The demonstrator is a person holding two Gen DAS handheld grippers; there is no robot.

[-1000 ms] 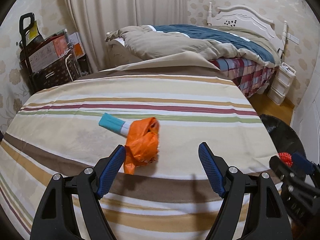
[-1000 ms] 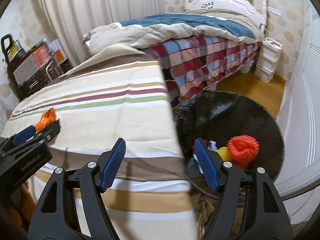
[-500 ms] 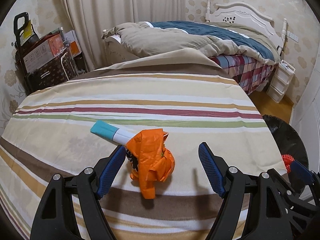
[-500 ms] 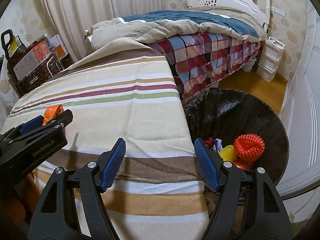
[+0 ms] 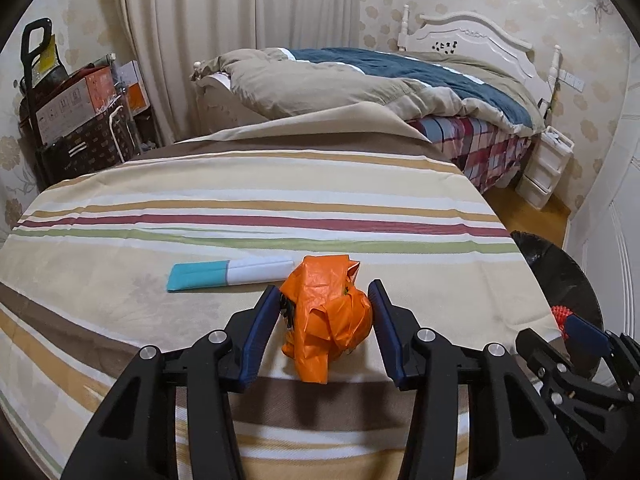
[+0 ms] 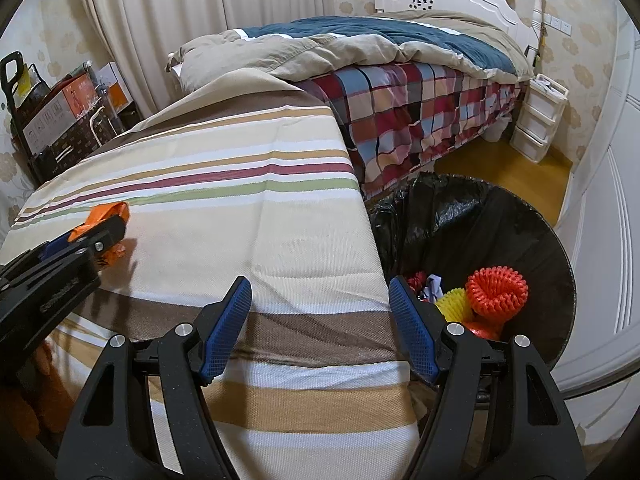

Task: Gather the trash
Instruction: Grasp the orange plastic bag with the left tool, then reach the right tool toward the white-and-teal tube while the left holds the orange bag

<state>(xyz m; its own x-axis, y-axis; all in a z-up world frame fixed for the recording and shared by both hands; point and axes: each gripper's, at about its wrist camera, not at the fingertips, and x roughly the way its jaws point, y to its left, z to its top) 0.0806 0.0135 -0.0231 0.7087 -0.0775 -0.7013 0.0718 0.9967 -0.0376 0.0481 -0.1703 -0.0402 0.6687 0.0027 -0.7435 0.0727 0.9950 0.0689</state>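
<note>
At far left on the striped cloth-covered table (image 5: pixel 280 200), a flat teal-and-white paper packet (image 5: pixel 228 275) lies near the front edge, its white end just beside a crumpled orange plastic wrapper (image 5: pixel 326 316). The left claw (image 5: pixel 323 336) sits low over the table with its blue-padded fingers (image 5: pixel 256 336) on either side of that wrapper, narrowed around it; whether the pads actually press the plastic cannot be told. Further right, the right claw (image 6: pixel 320 326) hangs spread wide and empty above the table's right front corner, straddling the table edge. Beside that corner on the floor stands a round bin lined with a black plastic bag (image 6: pixel 500 216), holding a red ribbed foam net (image 6: pixel 496 288), a yellow one (image 6: pixel 454 304) and a scrap of pale paper. Behind, an unmade bed with a plaid sheet (image 6: pixel 400 112) fills the room.
</note>
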